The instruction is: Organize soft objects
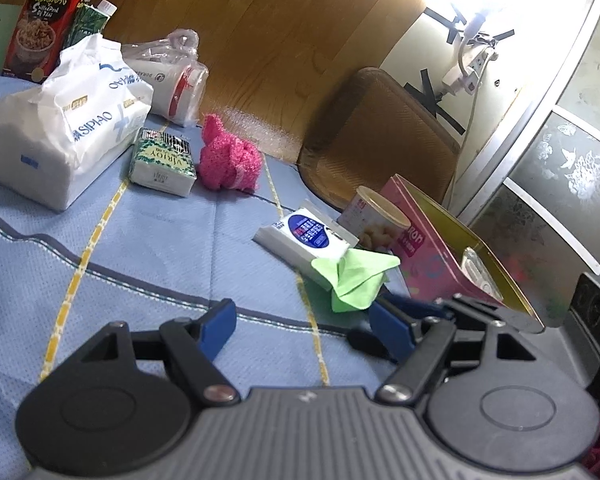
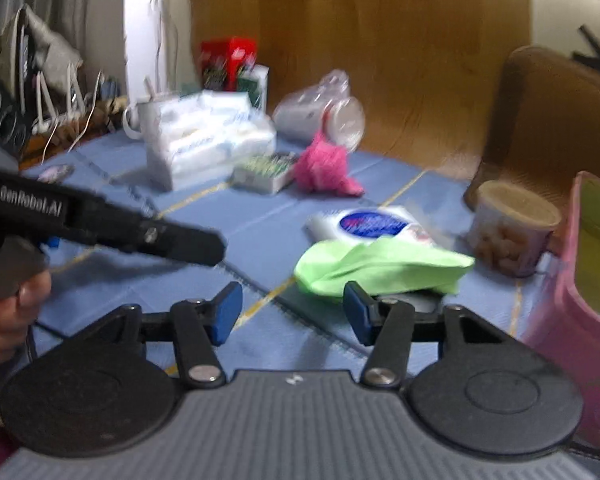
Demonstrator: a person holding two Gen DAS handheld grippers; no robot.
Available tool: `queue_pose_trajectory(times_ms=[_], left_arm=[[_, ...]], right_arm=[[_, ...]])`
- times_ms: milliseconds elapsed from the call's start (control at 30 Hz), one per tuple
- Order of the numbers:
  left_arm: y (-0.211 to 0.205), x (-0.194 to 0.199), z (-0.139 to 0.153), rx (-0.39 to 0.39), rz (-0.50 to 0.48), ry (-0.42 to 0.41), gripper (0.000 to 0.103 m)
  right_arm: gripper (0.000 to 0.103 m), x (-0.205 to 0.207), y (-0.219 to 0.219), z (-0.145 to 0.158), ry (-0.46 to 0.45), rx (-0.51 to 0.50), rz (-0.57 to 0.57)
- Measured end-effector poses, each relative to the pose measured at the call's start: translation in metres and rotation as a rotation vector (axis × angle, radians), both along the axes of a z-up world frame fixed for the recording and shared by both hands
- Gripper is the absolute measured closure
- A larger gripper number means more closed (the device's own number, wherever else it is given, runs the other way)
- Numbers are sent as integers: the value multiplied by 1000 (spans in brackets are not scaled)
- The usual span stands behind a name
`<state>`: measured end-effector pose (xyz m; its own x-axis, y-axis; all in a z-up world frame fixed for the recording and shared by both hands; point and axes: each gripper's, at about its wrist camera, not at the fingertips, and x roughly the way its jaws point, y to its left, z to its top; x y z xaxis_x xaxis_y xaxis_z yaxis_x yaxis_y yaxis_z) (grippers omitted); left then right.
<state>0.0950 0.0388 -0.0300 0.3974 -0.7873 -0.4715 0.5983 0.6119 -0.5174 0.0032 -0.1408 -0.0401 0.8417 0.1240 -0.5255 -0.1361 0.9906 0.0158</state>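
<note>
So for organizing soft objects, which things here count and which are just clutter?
Belongs to the job:
green cloth
pink fluffy toy
pink box

Just lying about:
red cereal box
snack cup
bagged mug

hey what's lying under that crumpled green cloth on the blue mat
The crumpled light-green cloth drapes over one end of a flat white wipes pack with a blue label. Something dark shows beneath its near edge; the rest is covered.

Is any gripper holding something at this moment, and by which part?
Nothing is held. The left gripper and the right gripper are both open and empty; the green cloth lies free on the table.
</note>
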Motion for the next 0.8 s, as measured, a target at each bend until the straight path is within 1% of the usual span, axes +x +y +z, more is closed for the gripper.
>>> queue_pose_trajectory(times_ms=[100, 133, 233, 267, 333, 367, 400, 433, 467, 500, 533, 567, 600, 633, 700, 733, 800], left_arm=[[-2, 5, 4, -14, -10, 9, 27], [-6, 7, 5, -19, -17, 15, 27], [-23, 15, 8, -19, -46, 25, 29], [-30, 16, 7, -13, -54, 25, 29], [-43, 20, 4, 9, -64, 27, 36], [-50, 23, 2, 18, -73, 36, 38], [-56, 25, 0, 19, -88, 48, 42], [-62, 26, -2, 19, -105, 56, 49], [-66, 26, -3, 25, -116, 58, 53], [-70, 26, -5, 33, -118, 58, 59], [-71, 26, -7, 35, -120, 63, 66], [-72, 26, -10, 26, -132, 77, 70], [-71, 24, -11, 12, -145, 92, 79], [-69, 22, -11, 6, -148, 95, 85], [-64, 15, -10, -7, -159, 91, 90], [-61, 11, -8, -19, -166, 90, 92], [-59, 4, 0, -40, -171, 82, 92]], right_arm=[[39, -3, -13, 8, -57, 18, -72], [35, -1, -19, 10, -65, 23, -101], [36, 12, -39, 8, -55, 76, -153], [40, 18, -44, 5, -49, 88, -168], [47, 29, -49, -3, -20, 90, -190], [60, 31, -50, -7, -5, 87, -197], [61, 32, -48, -11, 2, 87, -188], [73, 30, -43, -12, -17, 72, -183], [89, 28, -38, -11, -28, 54, -160], [94, 25, -32, -11, -34, 41, -141], [94, 22, -28, -10, -38, 29, -133], [95, 20, -24, -11, -43, 13, -128], [95, 17, -21, -11, -48, 7, -120], [96, 14, -19, -11, -48, 13, -111], [96, 9, -16, -11, -51, 15, -106], [96, 5, -17, -10, -51, 36, -103], [96, -1, -21, -5, -61, 95, -102]])
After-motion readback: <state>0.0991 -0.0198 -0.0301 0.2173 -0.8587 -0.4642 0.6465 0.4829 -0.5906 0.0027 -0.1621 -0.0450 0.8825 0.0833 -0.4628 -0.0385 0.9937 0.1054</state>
